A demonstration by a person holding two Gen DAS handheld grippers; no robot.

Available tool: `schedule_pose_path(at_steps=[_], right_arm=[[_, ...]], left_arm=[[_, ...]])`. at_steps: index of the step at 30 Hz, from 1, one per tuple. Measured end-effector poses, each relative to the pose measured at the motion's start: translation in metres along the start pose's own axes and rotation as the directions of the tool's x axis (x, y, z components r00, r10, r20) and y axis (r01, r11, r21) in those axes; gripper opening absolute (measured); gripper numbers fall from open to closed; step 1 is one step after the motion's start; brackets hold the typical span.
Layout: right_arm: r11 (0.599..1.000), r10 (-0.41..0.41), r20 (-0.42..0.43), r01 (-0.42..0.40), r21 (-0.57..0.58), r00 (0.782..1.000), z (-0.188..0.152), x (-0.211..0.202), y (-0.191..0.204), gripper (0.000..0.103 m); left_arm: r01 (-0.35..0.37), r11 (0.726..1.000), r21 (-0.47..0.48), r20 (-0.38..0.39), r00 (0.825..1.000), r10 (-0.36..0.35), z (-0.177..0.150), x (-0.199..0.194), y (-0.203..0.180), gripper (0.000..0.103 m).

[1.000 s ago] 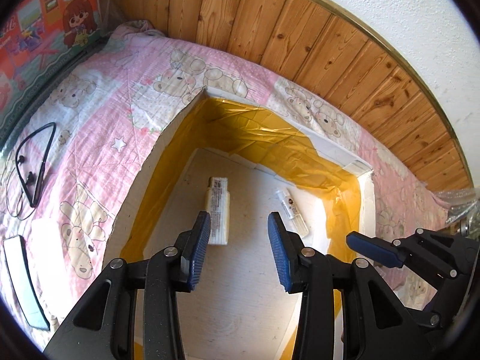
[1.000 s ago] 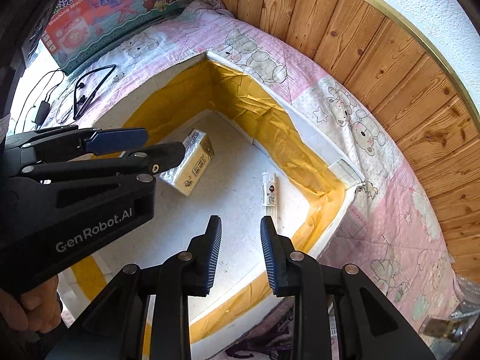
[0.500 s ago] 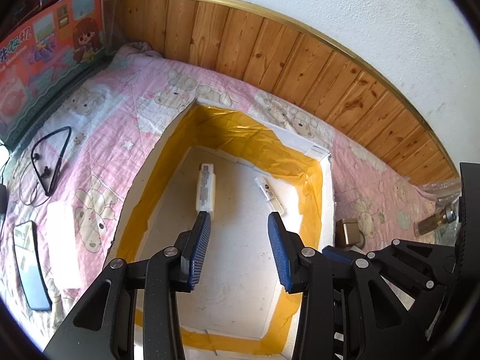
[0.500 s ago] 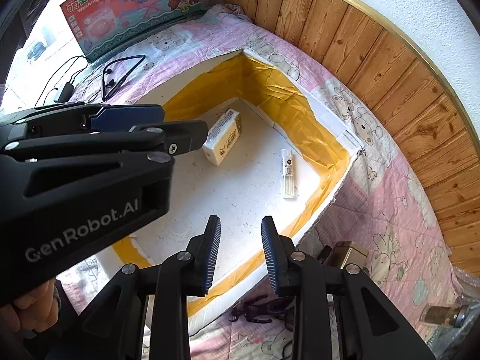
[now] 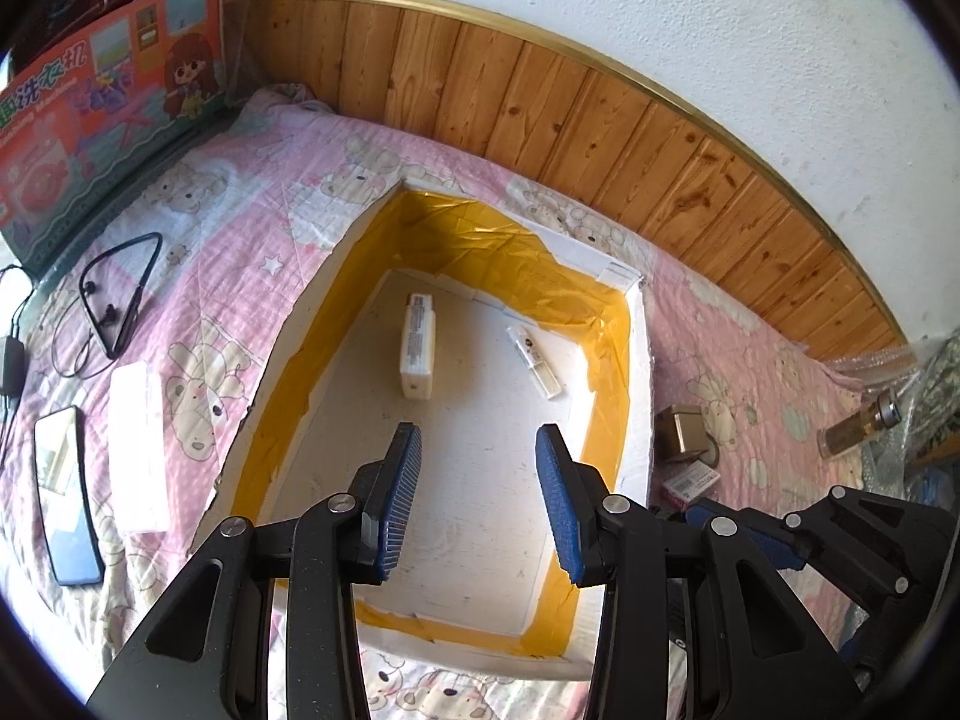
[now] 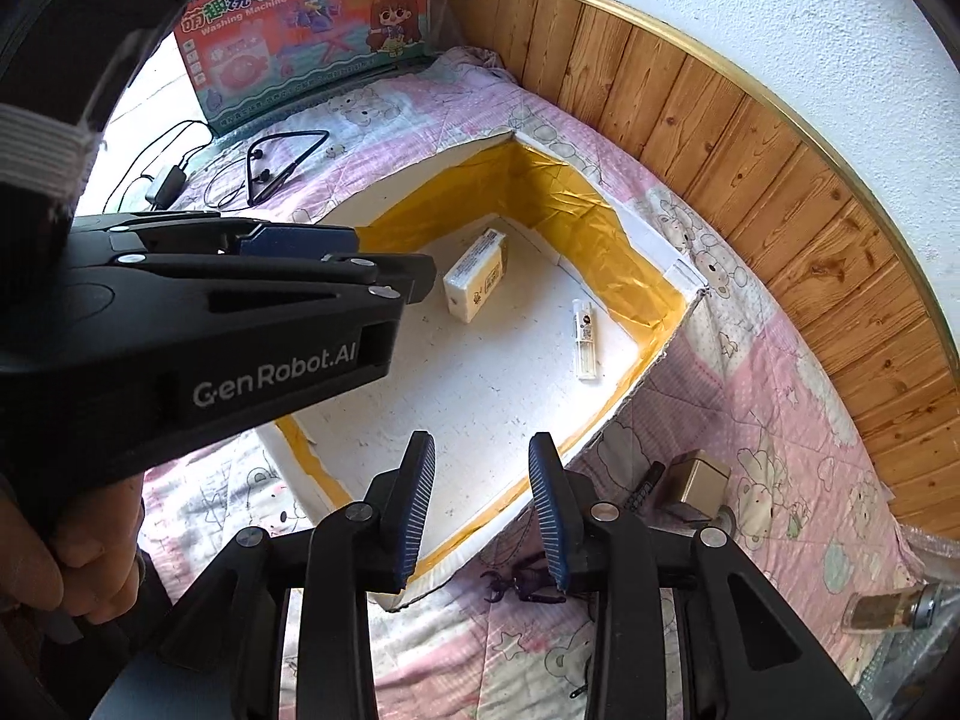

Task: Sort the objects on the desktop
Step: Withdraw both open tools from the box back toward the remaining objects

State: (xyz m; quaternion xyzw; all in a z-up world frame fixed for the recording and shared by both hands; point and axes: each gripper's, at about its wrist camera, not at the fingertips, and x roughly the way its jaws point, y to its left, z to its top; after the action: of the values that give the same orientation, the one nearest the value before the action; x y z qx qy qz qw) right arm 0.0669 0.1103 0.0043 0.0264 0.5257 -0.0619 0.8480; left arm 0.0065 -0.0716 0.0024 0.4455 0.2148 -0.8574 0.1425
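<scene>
Yellow-taped box [image 5: 636, 372] already held a carton [image 5: 418, 345] and tube [image 5: 534, 361]; both grippers, left [image 5: 477, 501] and right [image 6: 483, 510], hung empty, jaws apart, the right's just widening. Reaching for the scorpion toy [image 6: 528, 585] risked snagging the box's near rim.

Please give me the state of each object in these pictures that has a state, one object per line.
left hand-held gripper: open, empty.
right hand-held gripper: open, empty, jaws just opening.
tray: holds two items.
white packet: lying flat in tray.
clear tube: lying flat in tray.
phone: lying flat, outside tray.
</scene>
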Motion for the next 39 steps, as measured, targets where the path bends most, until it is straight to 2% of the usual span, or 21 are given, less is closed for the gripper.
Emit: schedule_pose_path(at_steps=[9, 18, 24, 29, 33, 36, 39], right_arm=[[0.998, 0.023, 0.055, -0.026, 0.051, 0.998, -0.018, -0.017, 0.004, 0.039], [0.995, 0.023, 0.206, -0.043, 0.094, 0.978, -0.053, -0.041, 0.015, 0.039], [0.992, -0.002, 0.319, -0.039, 0.121, 0.948, -0.087, -0.057, 0.014, 0.039], [0.991, -0.013, 0.431, -0.046, 0.126, 0.902, -0.119, -0.073, 0.017, 0.04], [0.985, -0.013, 0.496, -0.073, 0.154, 0.868, -0.144, -0.081, 0.015, 0.046], [0.98, -0.014, 0.518, -0.09, 0.175, 0.855, -0.158, -0.083, 0.007, 0.046], [0.969, -0.032, 0.517, -0.1, 0.225, 0.856, -0.175, -0.083, -0.01, 0.046]], left_arm=[[0.019, 1.0, -0.013, 0.021, 1.0, -0.019, -0.027, -0.023, 0.011, 0.042], [0.011, 0.999, 0.035, 0.056, 0.998, -0.013, -0.048, -0.041, 0.003, 0.042], [0.012, 0.997, 0.074, 0.081, 0.997, -0.018, -0.06, -0.048, -0.006, 0.042], [0.021, 0.992, 0.125, 0.091, 0.995, -0.032, -0.072, -0.051, -0.02, 0.042], [0.034, 0.986, 0.162, 0.098, 0.994, -0.051, -0.081, -0.052, -0.034, 0.042], [0.052, 0.979, 0.198, 0.088, 0.994, -0.071, -0.089, -0.05, -0.046, 0.042], [0.073, 0.966, 0.249, 0.075, 0.993, -0.095, -0.1, -0.046, -0.062, 0.042]])
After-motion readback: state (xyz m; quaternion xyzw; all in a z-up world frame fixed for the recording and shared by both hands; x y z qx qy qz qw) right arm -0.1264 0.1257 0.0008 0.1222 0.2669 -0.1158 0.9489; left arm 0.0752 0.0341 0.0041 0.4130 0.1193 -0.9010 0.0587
